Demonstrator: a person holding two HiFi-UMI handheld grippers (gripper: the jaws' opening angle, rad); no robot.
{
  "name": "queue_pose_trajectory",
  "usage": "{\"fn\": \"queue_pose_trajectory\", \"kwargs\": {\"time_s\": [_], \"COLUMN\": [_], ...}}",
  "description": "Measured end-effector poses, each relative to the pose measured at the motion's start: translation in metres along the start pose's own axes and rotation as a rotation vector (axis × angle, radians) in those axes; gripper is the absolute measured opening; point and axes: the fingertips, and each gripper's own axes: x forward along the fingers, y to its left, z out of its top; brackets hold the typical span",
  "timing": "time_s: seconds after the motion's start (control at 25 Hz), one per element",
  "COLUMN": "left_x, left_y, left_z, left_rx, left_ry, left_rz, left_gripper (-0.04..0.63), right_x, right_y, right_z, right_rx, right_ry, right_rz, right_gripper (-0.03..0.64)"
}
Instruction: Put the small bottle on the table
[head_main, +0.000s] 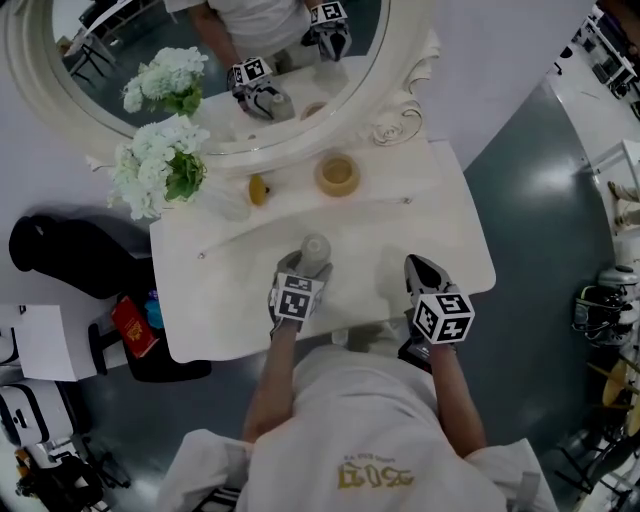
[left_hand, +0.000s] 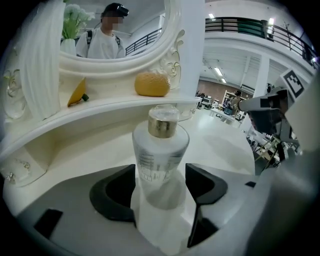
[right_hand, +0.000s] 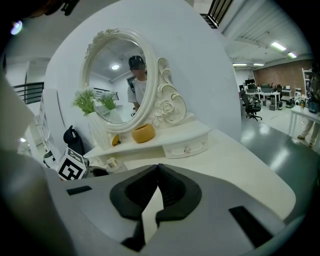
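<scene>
Head view: white dressing table (head_main: 420, 220), oval mirror (head_main: 340, 80) at 12 o'clock. The small bottle (head_main: 316, 247) is over the front-centre of the tabletop, cap up. Left gripper (head_main: 308, 265) comes in from the bottle's 6 o'clock with a jaw on each side of it. Right gripper (head_main: 420, 268) is at 3 o'clock of the left one, over the table's front edge, apart from the bottle. Yellow pot (head_main: 338, 174) is on the raised shelf at the bottle's 12 o'clock, a small yellow object (head_main: 258, 189) at 11, white flowers (head_main: 160, 165) at 10. Black bag (head_main: 60, 255) is on the floor at 9 o'clock, off the table.

Left gripper view: the frosted bottle with gold cap (left_hand: 162, 127) stands upright dead centre between the jaws. Jaws are wide and the pads (left_hand: 202, 182) look flush against both sides of the body, so I read it as grasping the bottle. The base is hidden behind the jaws, so I can't tell whether it rests on the tabletop or sits just off it. Shelf with the yellow pot is at 12 o'clock, the right gripper at 2 o'clock.

Right gripper view: jaws clenched, tips meeting, nothing between them. Mirror and shelf are at 11 o'clock, the left gripper's marker cube at 9 o'clock, bare tabletop ahead.
</scene>
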Motion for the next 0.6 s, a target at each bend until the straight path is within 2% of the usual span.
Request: {"fn": "queue_pose_trajectory", "kwargs": {"time_s": [0.4,0.6], "left_x": [-0.047,-0.090], "left_y": [0.006,0.008], "left_z": [0.001,0.031], "left_rx": [-0.062,-0.063], "left_ry": [-0.116,-0.258], "left_rz": [0.046,0.091], "left_gripper": [0.301,0.172], "right_x": [-0.018,-0.026], "right_y": [0.028,0.045], "right_z": [-0.001,0.006], "right_rx": [-0.033,-0.068], "right_ry": [-0.044,-0.078], "right_rz": [0.029,0.046], "right_gripper": [0.013,0.014]}}
